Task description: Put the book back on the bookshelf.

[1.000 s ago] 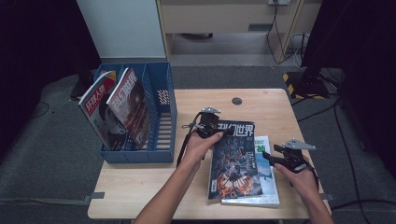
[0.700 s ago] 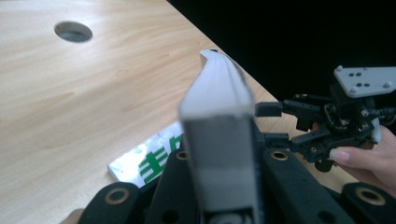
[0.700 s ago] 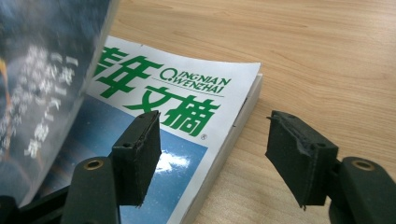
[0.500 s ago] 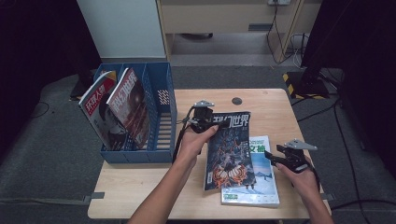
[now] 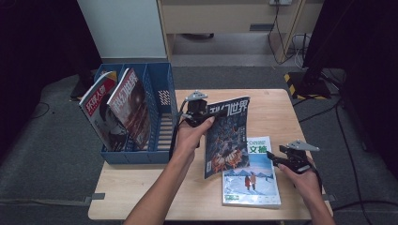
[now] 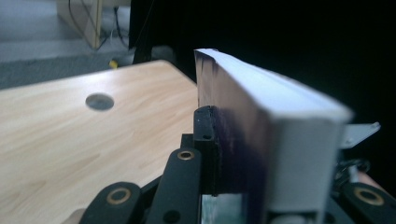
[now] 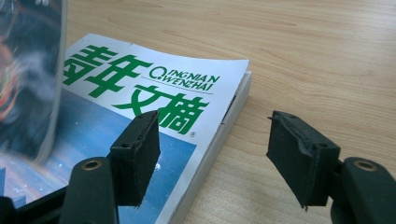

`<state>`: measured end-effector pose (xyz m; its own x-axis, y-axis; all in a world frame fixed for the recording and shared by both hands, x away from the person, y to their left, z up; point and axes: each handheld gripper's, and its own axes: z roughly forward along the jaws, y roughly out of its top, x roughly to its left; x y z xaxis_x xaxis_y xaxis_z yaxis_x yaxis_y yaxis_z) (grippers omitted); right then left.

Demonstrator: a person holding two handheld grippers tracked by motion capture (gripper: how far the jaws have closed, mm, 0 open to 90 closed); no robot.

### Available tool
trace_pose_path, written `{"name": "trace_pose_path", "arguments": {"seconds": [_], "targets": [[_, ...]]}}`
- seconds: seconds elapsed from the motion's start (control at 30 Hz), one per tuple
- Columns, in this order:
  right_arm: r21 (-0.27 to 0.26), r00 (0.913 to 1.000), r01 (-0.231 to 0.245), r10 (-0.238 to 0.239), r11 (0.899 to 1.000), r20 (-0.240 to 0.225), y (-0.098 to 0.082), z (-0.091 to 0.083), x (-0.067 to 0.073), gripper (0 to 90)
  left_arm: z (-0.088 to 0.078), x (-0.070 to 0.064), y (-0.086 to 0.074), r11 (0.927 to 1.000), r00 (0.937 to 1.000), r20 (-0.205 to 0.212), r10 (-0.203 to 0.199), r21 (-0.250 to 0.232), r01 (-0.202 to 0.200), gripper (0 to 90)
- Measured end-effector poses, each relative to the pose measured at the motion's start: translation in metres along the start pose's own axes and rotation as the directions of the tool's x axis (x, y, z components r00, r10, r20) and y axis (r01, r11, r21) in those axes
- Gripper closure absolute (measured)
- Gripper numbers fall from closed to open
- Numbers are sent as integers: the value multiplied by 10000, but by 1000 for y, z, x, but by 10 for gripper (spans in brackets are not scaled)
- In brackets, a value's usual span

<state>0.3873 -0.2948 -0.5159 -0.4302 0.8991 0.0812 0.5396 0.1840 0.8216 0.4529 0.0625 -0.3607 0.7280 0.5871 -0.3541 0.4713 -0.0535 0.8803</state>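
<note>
Dark magazine [image 5: 227, 136] clamped in left gripper [image 5: 201, 115] at its top left corner, lifted and tilted above the table [image 5: 281, 108], lower edge overlapping the green-and-white magazine [image 5: 253, 180]. Large white Chinese title on the dark cover; last two characters look like 世界, the rest not legible. Left gripper view: jaws pressed against the magazine's thick white page edge [image 6: 280, 116], plus a round dark spot [image 6: 99, 101] on the wood. Right gripper [image 5: 288, 161] sits just right of the green-and-white magazine, jaws apart, nothing between the pads. Right gripper view reads that cover [image 7: 154, 93]: green characters 青年文摘 and "QINGNIAN WENZHAI"; high view too small for the Latin text. Blue file rack [image 5: 159, 93] at table's left holds two upright magazines [image 5: 117, 112], one with a red masthead, writing unreadable.
</note>
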Motion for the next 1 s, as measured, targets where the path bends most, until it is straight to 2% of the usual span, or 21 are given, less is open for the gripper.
{"name": "trace_pose_path", "arguments": {"seconds": [0.13,0.37,0.67,1.0], "targets": [[2,10000,30,-30,10000,18,0,0,0,342,-6,-2,6,9993,9999,-56,92,-372,-94,821],[127,9998,66,-68,9999,198,-1,1,1,335,-14,-3,13,9977,9994,-269,204,-647,-221,820],[214,9990,47,-56,9998,444,-2,1,-2,331,-26,-2,19,9941,9992,-377,115,-1074,-155,820],[343,9924,-326,283,9989,1198,-6,0,-10,310,-41,1,25,9896,9982,-598,105,-1425,-190,820]]}}
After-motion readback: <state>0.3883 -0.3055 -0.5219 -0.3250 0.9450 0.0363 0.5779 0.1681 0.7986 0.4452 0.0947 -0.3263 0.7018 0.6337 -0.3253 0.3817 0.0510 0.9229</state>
